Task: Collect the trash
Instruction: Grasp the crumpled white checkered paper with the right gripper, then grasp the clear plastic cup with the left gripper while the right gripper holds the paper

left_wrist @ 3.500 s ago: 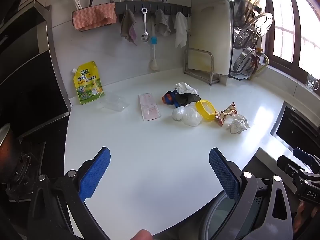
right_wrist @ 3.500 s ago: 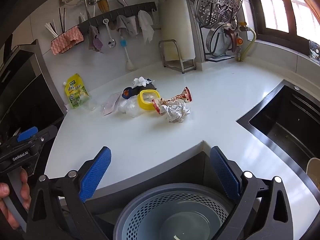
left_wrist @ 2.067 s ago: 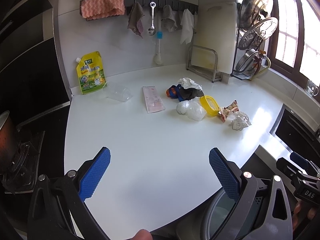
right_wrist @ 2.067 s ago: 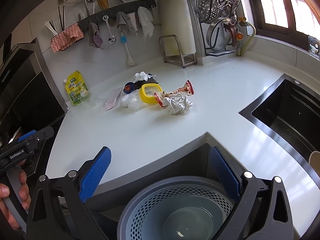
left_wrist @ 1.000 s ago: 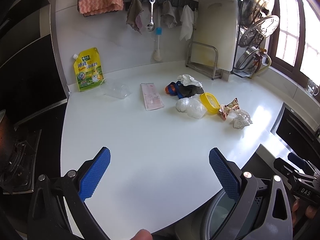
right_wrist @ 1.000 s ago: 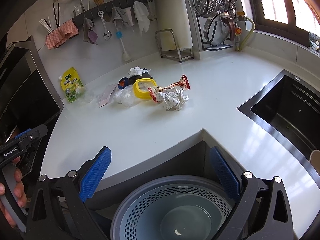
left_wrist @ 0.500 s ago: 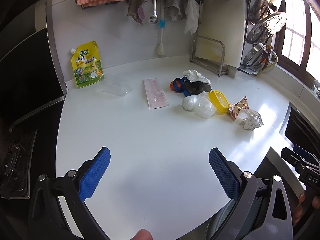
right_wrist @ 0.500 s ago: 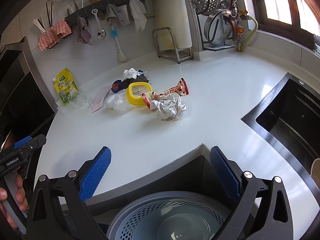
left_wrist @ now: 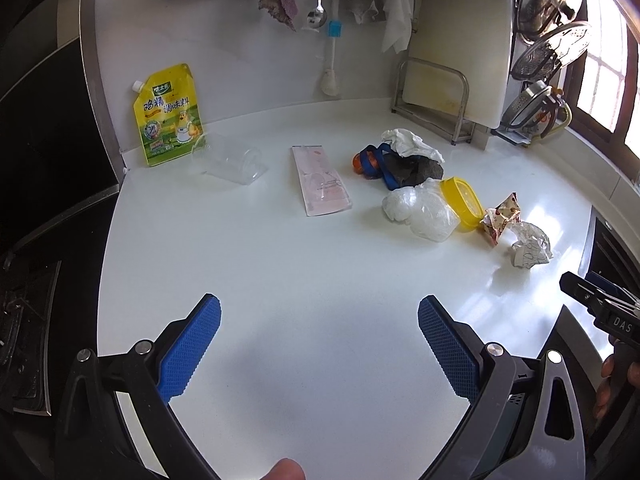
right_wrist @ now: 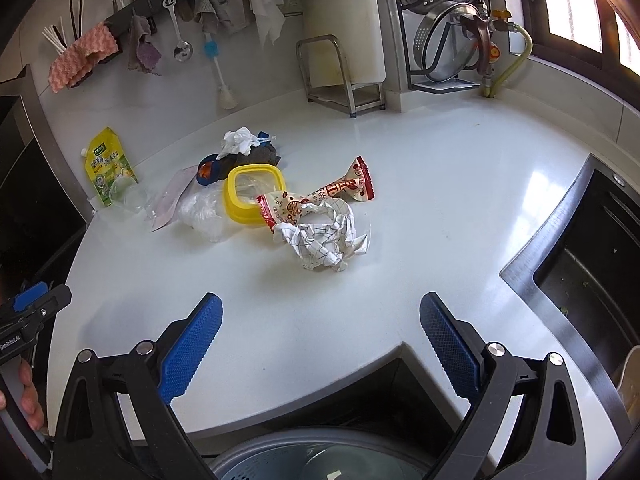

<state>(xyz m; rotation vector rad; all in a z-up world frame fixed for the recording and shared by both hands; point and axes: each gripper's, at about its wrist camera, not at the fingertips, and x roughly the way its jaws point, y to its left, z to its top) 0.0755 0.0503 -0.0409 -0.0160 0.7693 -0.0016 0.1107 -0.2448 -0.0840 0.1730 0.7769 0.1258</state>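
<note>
Wrapper [right_wrist: 320, 196] lies lengthwise toward the far right; both hand-held grippers [left_wrist: 319, 344] [right_wrist: 320, 344] gape wide, empty.

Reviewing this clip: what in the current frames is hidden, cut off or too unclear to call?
- Grey perforated bin, right wrist view: cut by the bottom edge and the right gripper; contents unknown.
- Yellow-rimmed container: the red snack wrapper covers part of it.
- Dark item, left wrist view: under the white tissue; identity unclear.
- Sink: cut by the right edge.
- Left gripper: open, nothing held.
</note>
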